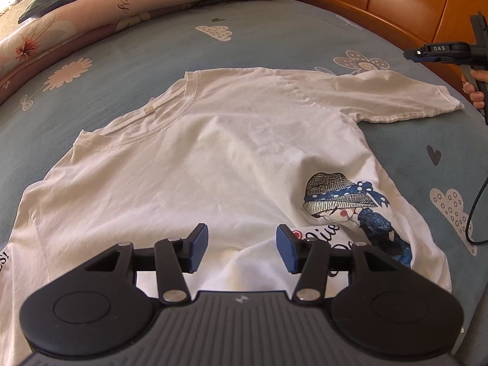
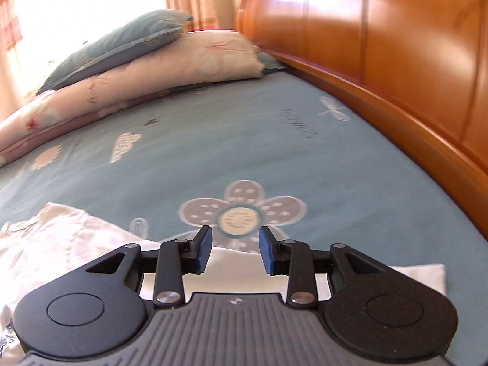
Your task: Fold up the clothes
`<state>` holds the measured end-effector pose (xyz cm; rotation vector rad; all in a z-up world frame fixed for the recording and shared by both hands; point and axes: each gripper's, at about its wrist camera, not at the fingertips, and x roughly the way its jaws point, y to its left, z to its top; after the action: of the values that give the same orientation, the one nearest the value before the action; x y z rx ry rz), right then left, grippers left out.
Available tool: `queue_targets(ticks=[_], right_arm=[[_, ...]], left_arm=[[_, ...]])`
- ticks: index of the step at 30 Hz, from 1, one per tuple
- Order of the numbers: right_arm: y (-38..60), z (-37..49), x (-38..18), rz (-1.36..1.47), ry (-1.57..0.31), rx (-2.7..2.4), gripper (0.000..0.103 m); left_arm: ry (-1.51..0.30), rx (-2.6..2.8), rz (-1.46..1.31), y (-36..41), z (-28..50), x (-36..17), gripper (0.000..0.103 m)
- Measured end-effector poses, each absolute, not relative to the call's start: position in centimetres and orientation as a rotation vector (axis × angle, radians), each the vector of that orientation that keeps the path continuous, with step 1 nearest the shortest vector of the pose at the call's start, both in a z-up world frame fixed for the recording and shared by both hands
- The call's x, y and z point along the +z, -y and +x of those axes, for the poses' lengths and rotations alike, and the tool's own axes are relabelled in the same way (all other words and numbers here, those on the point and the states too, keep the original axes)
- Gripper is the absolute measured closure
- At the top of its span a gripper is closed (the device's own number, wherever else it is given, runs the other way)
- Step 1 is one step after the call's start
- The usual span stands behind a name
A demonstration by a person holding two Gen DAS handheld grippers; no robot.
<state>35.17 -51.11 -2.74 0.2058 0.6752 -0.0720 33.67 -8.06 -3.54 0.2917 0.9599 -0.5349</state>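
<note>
A white T-shirt [image 1: 219, 152] lies on the blue bedsheet, back side up, collar toward the pillows. Its bottom hem is turned over, showing a printed girl in a hat [image 1: 344, 201]. One sleeve [image 1: 405, 97] stretches out to the right. My left gripper [image 1: 242, 248] is open and empty, just above the shirt's lower part. My right gripper [image 2: 234, 250] is open and empty, over the sleeve [image 2: 244, 274] near the headboard side. It also shows at the right edge of the left wrist view [image 1: 442, 52], held by a hand.
The blue flowered bedsheet [image 2: 228, 152] covers the bed. Stacked pillows and a folded quilt [image 2: 137, 70] lie at the far left. An orange wooden headboard [image 2: 381, 61] runs along the right. A black cable [image 1: 475, 213] hangs at the right.
</note>
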Motion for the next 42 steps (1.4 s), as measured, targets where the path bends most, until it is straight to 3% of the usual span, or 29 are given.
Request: queue_targets(ticks=[8,15,18,25,33,36,39,42], right_arm=[[42.8,44.3,-5.3,0.024,-0.772,0.173,0.064],[40.2,45.2,-8.5,-0.117,-0.823,0.234,0.064],[39.6,45.1,-8.4,-0.113,-0.816,0.241,0.098],[39.1,46.9,-8.5,-0.099,-0.776,0.13,0.103],[44.3,42.2,-4.8,0.132,-0.74,0.094,0.089],[46.2,40.3,-5.2,0.231,-0.796,0.095,0.076],[46.6,40.2,-7.4,0.242,-0.878,0.058,0.074],[46.1,40.8,-8.8,0.189,-0.828,-0.036,0.075]], left_arm=[[-0.953,-0.548,0.272,7.4,33.9,-3.7,0.049],[-0.962,-0.539,0.255,6.3,34.4,-4.6,0.049],[-0.975,-0.534,0.252,6.1,34.7,-5.2,0.049],[-0.966,-0.52,0.236,5.7,34.6,-5.0,0.049],[-0.945,-0.505,0.223,4.1,33.7,-4.1,0.047],[-0.951,-0.504,0.214,4.1,33.5,-4.5,0.046],[-0.959,-0.504,0.213,4.4,33.4,-4.7,0.046],[-0.956,-0.498,0.23,4.7,33.2,-4.4,0.046]])
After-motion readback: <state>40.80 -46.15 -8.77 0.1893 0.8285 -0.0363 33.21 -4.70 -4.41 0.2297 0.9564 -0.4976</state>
